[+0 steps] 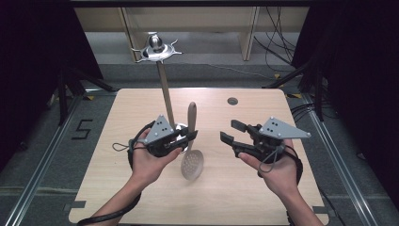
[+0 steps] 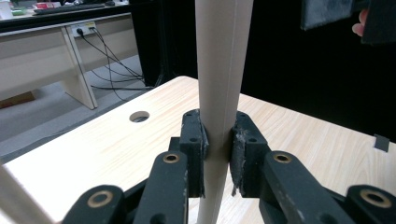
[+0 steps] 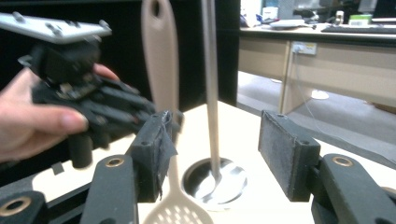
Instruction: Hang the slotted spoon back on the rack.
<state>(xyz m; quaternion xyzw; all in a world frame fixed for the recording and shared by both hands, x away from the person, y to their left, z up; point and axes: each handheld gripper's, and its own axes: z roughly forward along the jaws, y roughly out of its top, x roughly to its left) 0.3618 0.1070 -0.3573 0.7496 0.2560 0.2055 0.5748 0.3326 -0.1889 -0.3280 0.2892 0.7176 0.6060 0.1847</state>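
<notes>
A beige slotted spoon (image 1: 192, 157) stands upright above the wooden table (image 1: 244, 188), its perforated head low and its handle pointing up. My left gripper (image 1: 188, 136) is shut on the handle. In the left gripper view both pads of the left gripper (image 2: 218, 149) press on the beige handle (image 2: 219, 70). My right gripper (image 1: 230, 132) is open a short way to the right, with nothing between its fingers. In the right gripper view the open right gripper (image 3: 215, 149) faces the spoon (image 3: 161, 60), the left gripper (image 3: 93, 102) and a metal pole (image 3: 211, 93).
A metal rack stands just behind the left gripper: a round base (image 3: 215, 179), a thin pole (image 1: 165, 94) and a hooked crown (image 1: 157, 47) on top. A cable hole (image 1: 232, 100) lies near the table's far edge. Dark curtains hang on both sides.
</notes>
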